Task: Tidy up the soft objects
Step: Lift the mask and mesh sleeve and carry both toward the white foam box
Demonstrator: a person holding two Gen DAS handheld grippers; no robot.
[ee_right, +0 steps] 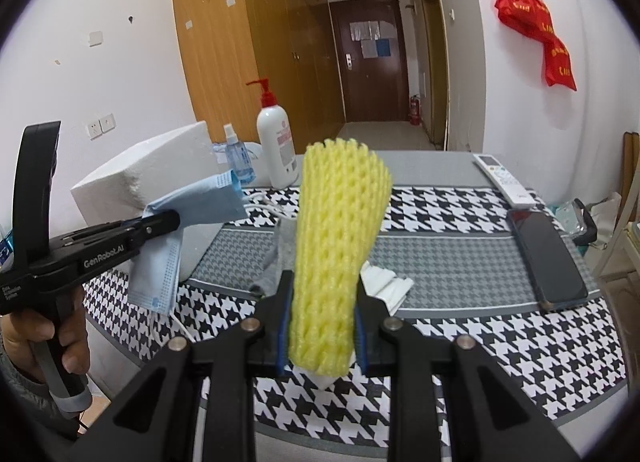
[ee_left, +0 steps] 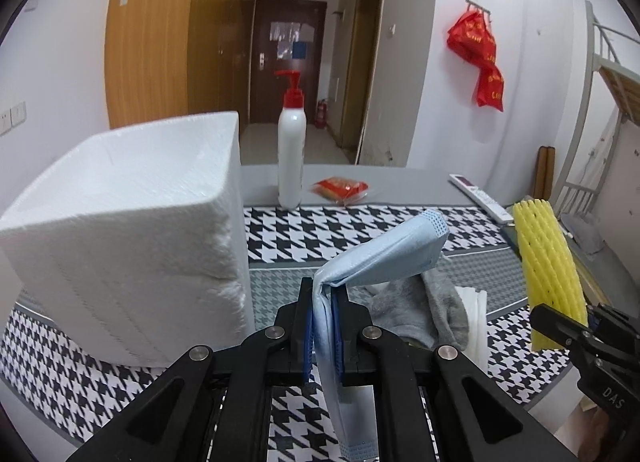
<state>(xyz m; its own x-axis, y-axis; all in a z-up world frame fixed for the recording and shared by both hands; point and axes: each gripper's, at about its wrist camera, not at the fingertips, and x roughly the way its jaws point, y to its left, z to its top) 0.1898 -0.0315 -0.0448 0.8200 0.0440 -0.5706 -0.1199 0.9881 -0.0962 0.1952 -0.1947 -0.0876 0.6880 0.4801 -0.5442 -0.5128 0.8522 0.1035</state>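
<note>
Looking along the left hand-held gripper (ee_left: 324, 326), its jaws pinch a blue face mask (ee_left: 380, 258) at lower centre, lifted above the tabletop (ee_left: 280, 230); a white foam box (ee_left: 132, 234) fills the left of the frame, a grey sock (ee_left: 420, 310) lies just right. Through the right wrist view, the right hand-held gripper (ee_right: 322, 326) clamps a yellow foam net (ee_right: 336, 246) upright at centre. Both items seem mid-carry; placing them likely means clearing the pump bottle (ee_right: 276, 150), phone (ee_right: 548, 258) and remote (ee_right: 502, 178).
</note>
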